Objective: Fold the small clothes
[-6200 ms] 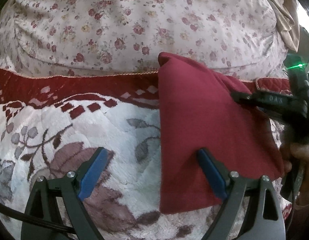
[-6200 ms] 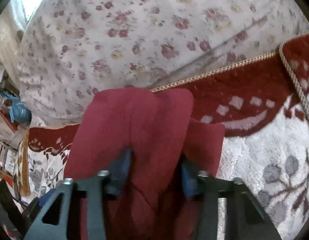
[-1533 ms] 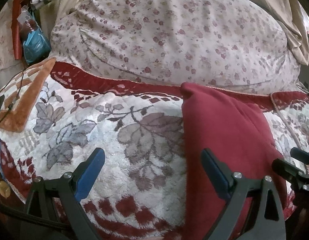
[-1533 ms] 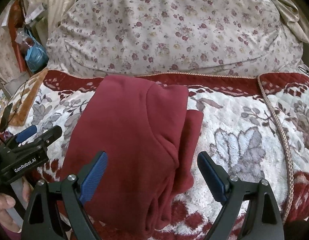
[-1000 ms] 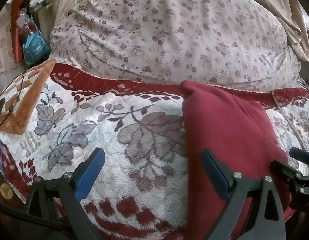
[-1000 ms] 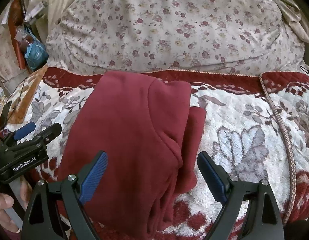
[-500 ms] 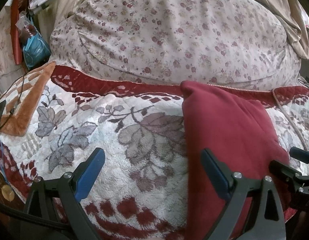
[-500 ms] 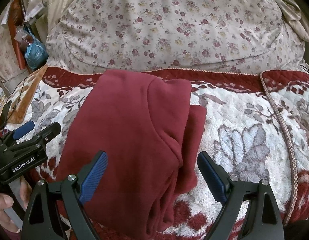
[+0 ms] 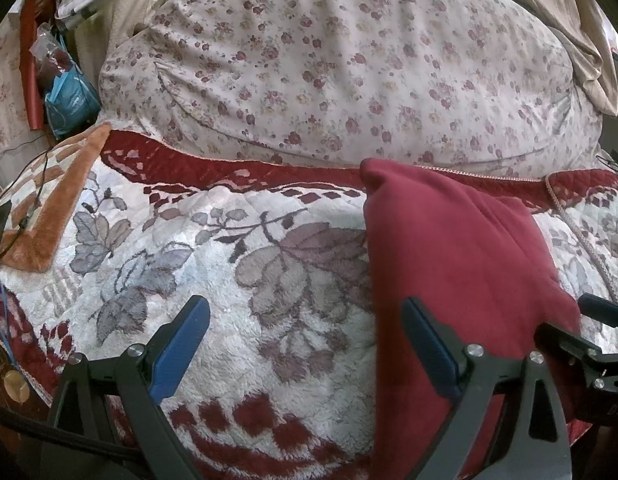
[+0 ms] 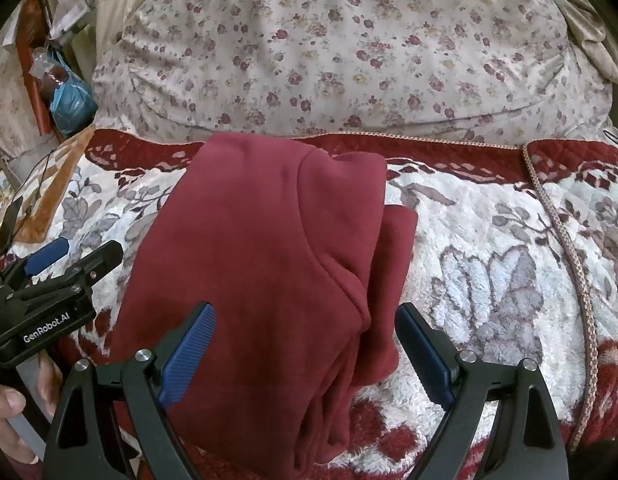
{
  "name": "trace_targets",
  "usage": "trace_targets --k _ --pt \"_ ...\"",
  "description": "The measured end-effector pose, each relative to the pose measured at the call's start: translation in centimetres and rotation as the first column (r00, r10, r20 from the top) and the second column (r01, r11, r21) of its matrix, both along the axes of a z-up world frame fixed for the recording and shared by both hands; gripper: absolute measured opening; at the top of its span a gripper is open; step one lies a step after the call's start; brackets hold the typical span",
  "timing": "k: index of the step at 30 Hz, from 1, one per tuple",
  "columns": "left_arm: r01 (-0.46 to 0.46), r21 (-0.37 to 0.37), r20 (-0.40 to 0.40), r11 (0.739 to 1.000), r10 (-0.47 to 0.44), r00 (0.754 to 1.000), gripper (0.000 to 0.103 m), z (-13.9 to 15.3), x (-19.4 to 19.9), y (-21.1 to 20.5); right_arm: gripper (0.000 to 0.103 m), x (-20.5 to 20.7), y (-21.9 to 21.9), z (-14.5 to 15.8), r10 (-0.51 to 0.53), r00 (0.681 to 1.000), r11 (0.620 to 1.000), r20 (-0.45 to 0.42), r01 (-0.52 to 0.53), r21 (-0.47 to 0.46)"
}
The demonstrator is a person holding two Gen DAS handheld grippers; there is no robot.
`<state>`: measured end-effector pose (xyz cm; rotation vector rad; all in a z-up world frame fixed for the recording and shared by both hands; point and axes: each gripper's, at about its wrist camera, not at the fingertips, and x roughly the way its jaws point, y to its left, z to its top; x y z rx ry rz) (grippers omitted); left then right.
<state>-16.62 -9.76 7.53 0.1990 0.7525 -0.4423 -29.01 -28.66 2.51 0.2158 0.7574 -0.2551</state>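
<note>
The folded maroon garment [image 10: 265,264] lies on the floral blanket [image 10: 489,280]. The right gripper [image 10: 305,344], jaws apart, frames its layered 3 o'clock edge. The left gripper [image 9: 305,340], also spread, shows only the 9 o'clock fold.

Soft daylight falls from above and ahead of each gripper; shadows are faint, focus sharp, with fisheye bending and dark corners.

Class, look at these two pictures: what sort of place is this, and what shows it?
Most likely a bedroom at home. A folded maroon garment lies on a plush leaf-patterned blanket, a big floral-covered pillow or duvet is behind, and curtains hang beyond.
</note>
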Motion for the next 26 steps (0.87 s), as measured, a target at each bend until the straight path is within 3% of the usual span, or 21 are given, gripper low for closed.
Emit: trace_targets --k 26 --pt "0.007 -0.008 -0.014 1.0 -0.007 1.0 0.096 -0.15 0.25 0.37 0.094 0.17 0.21 -0.29 0.002 1.0 1.0 -0.013 -0.002 0.0"
